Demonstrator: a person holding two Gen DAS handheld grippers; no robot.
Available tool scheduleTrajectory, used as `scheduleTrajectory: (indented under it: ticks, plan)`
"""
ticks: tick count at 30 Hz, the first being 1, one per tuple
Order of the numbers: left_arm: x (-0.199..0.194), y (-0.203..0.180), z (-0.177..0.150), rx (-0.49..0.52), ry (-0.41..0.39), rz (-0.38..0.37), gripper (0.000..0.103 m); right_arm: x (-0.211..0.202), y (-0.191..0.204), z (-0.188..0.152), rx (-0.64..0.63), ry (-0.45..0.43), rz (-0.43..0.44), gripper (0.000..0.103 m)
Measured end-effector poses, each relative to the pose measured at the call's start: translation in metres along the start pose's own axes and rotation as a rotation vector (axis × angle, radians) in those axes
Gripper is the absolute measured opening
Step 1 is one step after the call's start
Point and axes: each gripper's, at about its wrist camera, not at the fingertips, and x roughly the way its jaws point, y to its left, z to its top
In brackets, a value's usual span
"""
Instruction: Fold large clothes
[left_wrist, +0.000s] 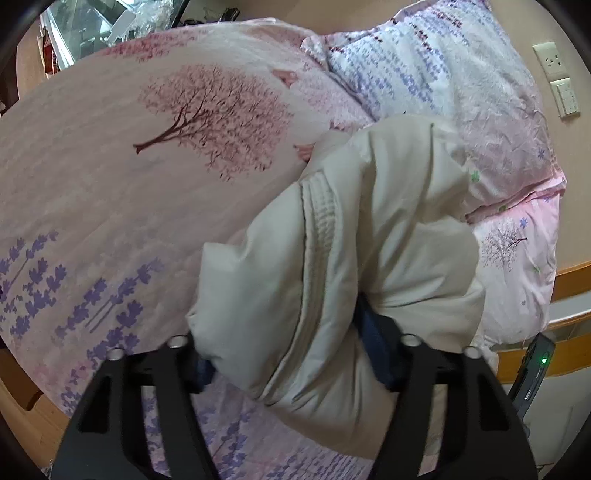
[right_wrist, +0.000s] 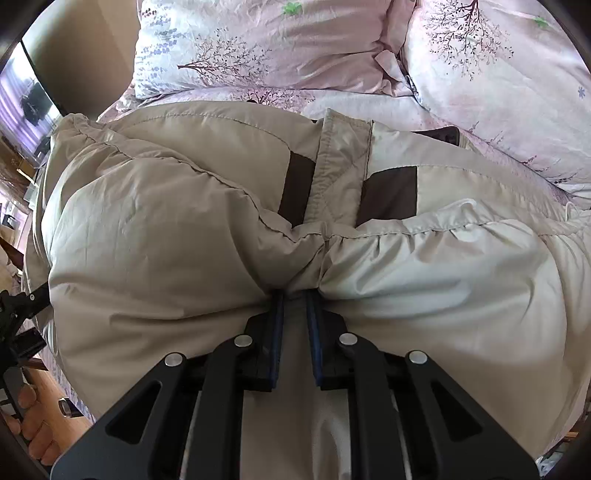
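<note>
Pinching beige padded jacket (right_wrist: 184, 229): right tongs (right_wrist: 295, 306); left tongs (left_wrist: 291, 350) seemingly gripping bunched fold; no readable labels.

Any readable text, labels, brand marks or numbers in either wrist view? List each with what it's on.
None readable in either view.
Beige padded jacket: no label or brand showing; brown patches beside the placket are plain.
Floral bedding: printed trees and flowers only, no words.
Wall socket plate: no legible marking.
Black device with a green light: a mark on it, too small to read.
</note>
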Motion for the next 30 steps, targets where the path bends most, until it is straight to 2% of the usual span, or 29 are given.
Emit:
scheduleTrajectory:
  ticks: [2,4,8,13,19,23,26,27,30]
  plan:
    - [-0.005,-0.006,0.0,0.016,-0.021,-0.007,0.042,0.0,-0.002,0.001,0.01,0.006,0.011,0.014]
    - [-0.011,-0.012,-0.001,0.037,-0.038,-0.022,0.034,-0.001,-0.003,0.001,0.016,0.008,0.019,0.014]
    - [-0.026,-0.028,-0.003,0.091,-0.071,-0.073,0.026,0.0,0.0,0.0,-0.004,0.002,-0.003,0.014]
    - [-0.049,-0.067,-0.011,0.221,-0.122,-0.161,0.025,0.006,-0.003,0.0,-0.004,0.008,-0.01,0.014]
    - [-0.067,-0.116,-0.027,0.381,-0.145,-0.238,0.024,0.011,-0.007,0.002,-0.014,0.017,0.001,0.014]
    - [-0.074,-0.128,-0.03,0.408,-0.147,-0.266,0.024,-0.016,-0.043,-0.003,0.167,-0.011,0.152,0.014]
    - [-0.076,-0.139,-0.035,0.438,-0.143,-0.285,0.024,-0.034,-0.054,-0.011,0.207,-0.063,0.205,0.014]
    - [-0.077,-0.142,-0.036,0.447,-0.142,-0.293,0.024,-0.032,-0.052,-0.011,0.198,-0.052,0.213,0.014]
    - [-0.075,-0.159,-0.042,0.495,-0.127,-0.313,0.024,0.0,-0.042,-0.007,0.164,0.061,0.171,0.014]
